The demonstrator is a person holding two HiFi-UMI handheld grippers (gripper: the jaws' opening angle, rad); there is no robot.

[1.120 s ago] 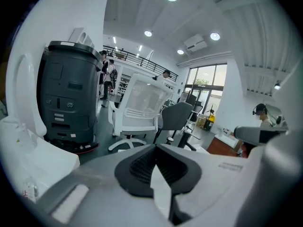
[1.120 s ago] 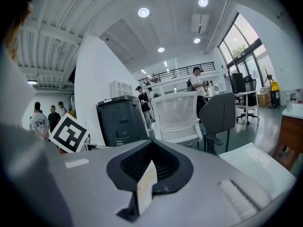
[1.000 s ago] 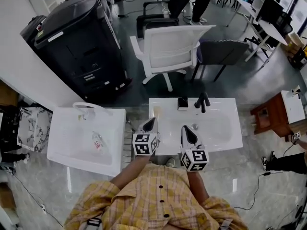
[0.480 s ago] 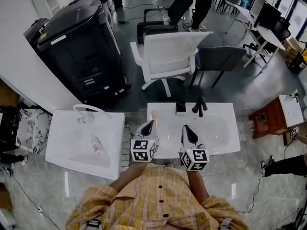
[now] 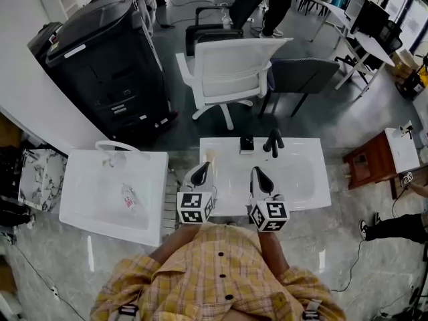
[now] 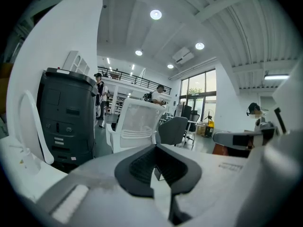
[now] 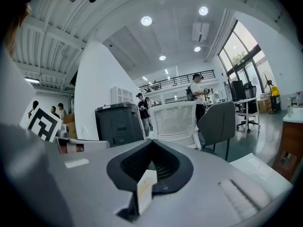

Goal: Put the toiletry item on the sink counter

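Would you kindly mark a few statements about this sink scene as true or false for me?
1. The right tongs grip a small pale box. True.
2. The left tongs are wide open. False: they are shut, with nothing between them.
3. The black faucet stands at the far edge of the sink counter. True.
4. The white chair stands on the counter. False: it stands on the floor beyond it.
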